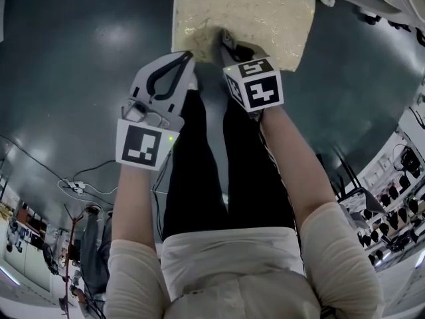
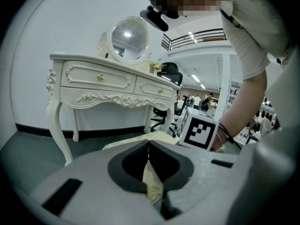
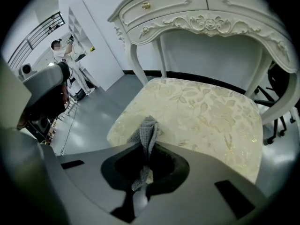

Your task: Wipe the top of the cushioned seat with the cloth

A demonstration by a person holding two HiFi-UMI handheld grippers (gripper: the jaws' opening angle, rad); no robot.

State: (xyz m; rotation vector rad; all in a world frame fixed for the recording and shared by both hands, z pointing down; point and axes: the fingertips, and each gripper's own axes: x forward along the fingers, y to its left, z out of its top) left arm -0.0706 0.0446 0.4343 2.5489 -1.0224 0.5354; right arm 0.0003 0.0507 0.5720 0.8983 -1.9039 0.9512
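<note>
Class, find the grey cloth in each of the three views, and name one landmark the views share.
Head view: grey cloth at the right gripper's tip, top centre.
Left gripper view: not in it.
Right gripper view: cloth pinched between the jaws, lower centre.
Shared landmark: the cushioned seat.

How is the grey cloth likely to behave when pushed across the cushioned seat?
Probably floppy: the cloth bunches and droops from the right tool. It looks light and knitted, so it may drag or fold on the cushioned seat rather than slide stiffly.
</note>
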